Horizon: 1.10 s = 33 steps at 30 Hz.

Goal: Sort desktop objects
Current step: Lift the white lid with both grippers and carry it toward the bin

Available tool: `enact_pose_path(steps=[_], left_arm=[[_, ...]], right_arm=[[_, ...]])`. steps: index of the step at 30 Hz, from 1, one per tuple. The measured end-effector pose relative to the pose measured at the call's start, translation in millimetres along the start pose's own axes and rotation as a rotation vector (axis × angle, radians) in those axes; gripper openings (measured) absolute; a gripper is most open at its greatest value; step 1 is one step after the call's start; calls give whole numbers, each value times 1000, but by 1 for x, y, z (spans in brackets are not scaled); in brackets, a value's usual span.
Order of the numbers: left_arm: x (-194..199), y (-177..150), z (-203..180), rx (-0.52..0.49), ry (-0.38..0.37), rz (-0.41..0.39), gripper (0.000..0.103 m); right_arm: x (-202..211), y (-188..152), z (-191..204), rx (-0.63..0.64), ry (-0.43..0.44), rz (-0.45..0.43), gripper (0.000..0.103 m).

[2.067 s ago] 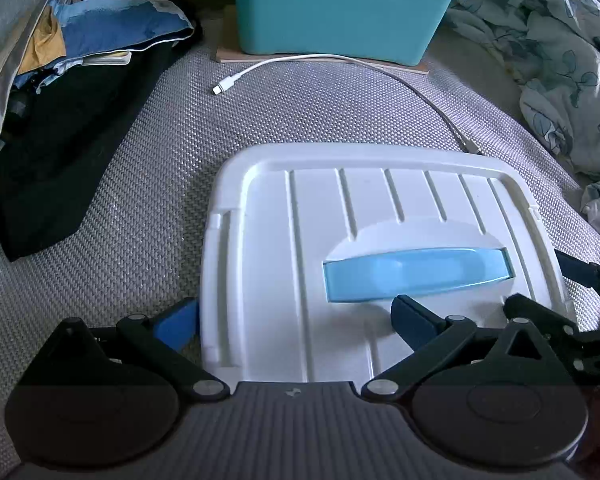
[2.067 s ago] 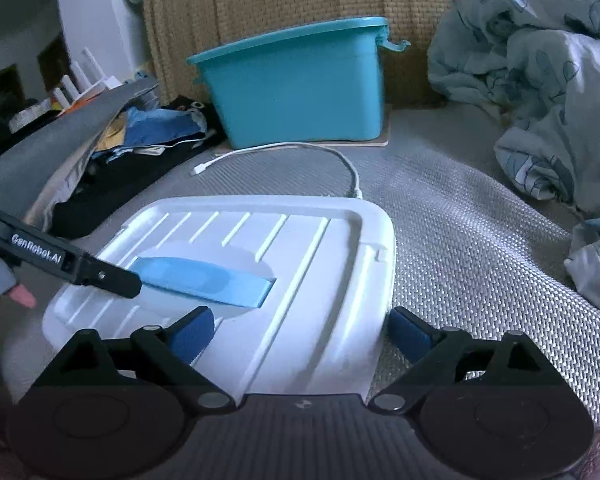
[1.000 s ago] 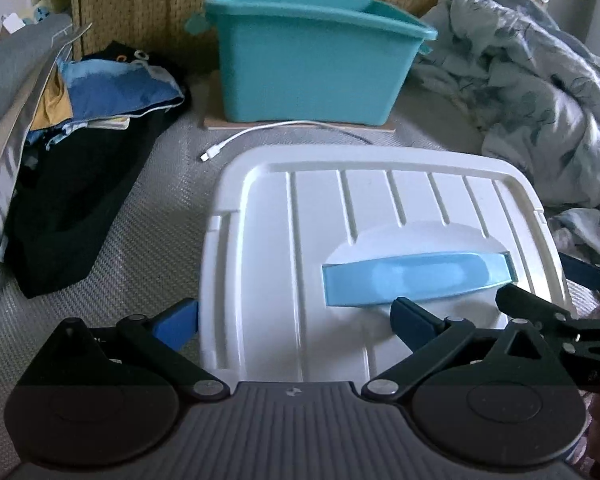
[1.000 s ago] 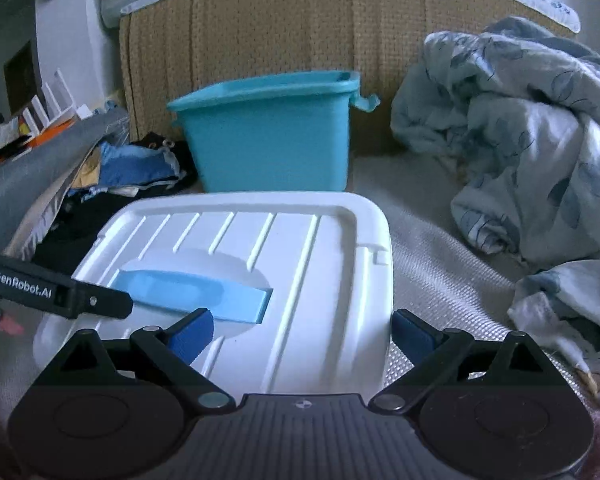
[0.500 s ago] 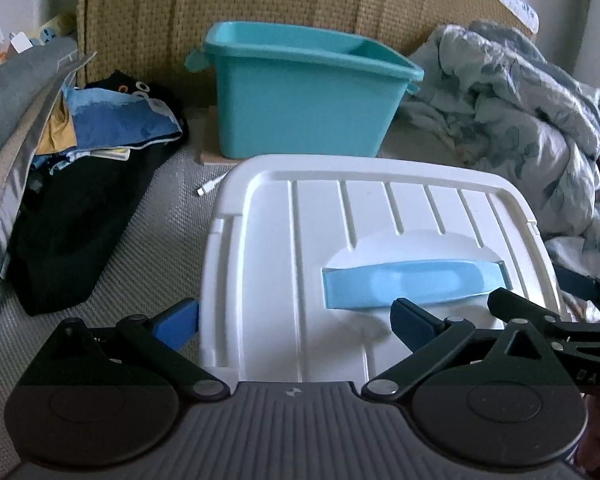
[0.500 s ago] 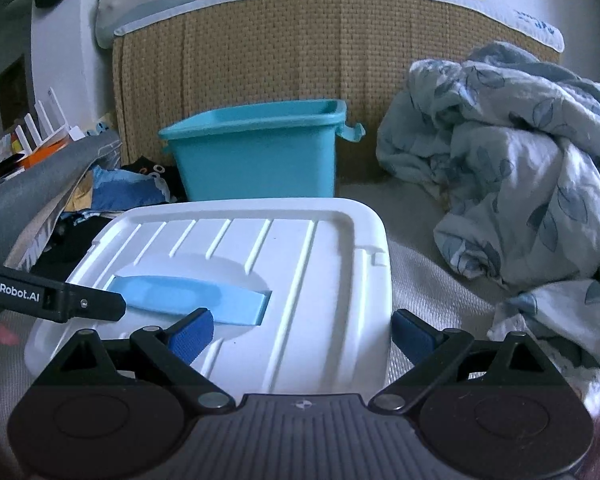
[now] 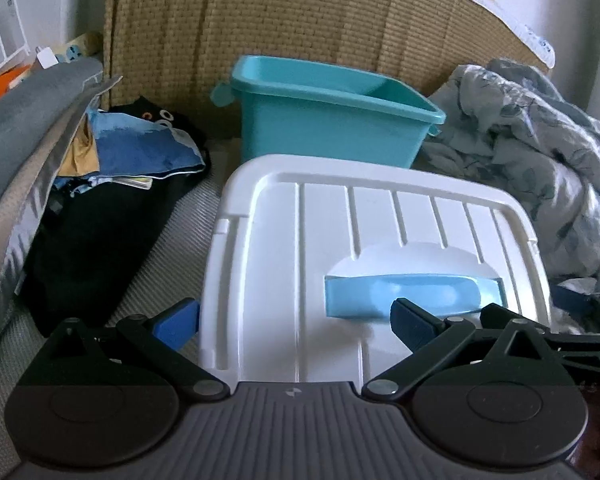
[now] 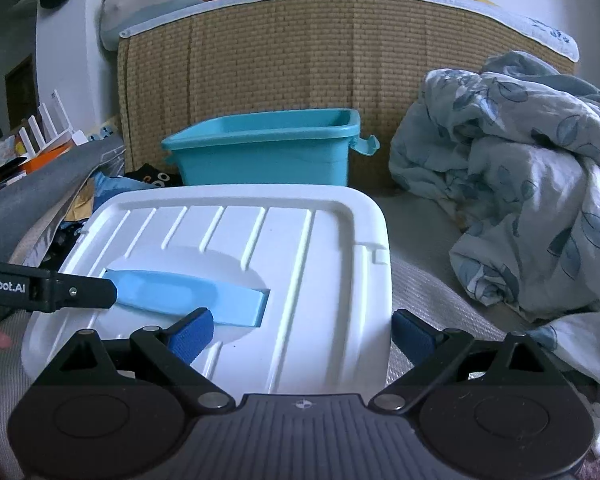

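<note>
A white ribbed lid (image 7: pixel 340 232) with a light blue handle (image 7: pixel 412 294) is held up level between both grippers. My left gripper (image 7: pixel 296 322) is shut on the lid's near left part, one finger outside the left edge, the other on top by the handle. My right gripper (image 8: pixel 304 332) is shut on the lid (image 8: pixel 300 248) at its near right part, one finger beside the handle (image 8: pixel 188 298), the other outside the right edge. An open teal bin (image 7: pixel 324 116) stands beyond the lid, also in the right wrist view (image 8: pixel 268 148).
A woven headboard (image 8: pixel 340 60) rises behind the bin. A rumpled floral blanket (image 8: pixel 532 184) lies to the right. Dark and blue clothes (image 7: pixel 112 184) and a grey cushion (image 7: pixel 16 120) lie to the left. The grey mat (image 7: pixel 180 240) is underneath.
Both grippers have lifted the lid off the mat and carried it toward the teal bin. The white cable on the mat is now hidden behind the lid.
</note>
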State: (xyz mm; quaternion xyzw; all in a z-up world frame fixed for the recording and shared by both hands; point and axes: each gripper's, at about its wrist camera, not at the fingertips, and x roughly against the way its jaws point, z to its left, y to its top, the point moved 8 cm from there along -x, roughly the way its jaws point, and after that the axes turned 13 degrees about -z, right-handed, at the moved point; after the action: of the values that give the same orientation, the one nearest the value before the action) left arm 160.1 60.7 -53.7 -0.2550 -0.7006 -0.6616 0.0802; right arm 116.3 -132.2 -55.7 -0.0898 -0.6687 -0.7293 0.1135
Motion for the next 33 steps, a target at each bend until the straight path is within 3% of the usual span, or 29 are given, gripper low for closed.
enact_pose_path(steps=[17,33], left_arm=[[-7,7,0,4,56,-44,103],[-8,48,-8,-43,101,-147,103]], right_arm=[[-20,4,-1,-16,13,-13,98],[-34,36,-4,-25,38,-75,100]])
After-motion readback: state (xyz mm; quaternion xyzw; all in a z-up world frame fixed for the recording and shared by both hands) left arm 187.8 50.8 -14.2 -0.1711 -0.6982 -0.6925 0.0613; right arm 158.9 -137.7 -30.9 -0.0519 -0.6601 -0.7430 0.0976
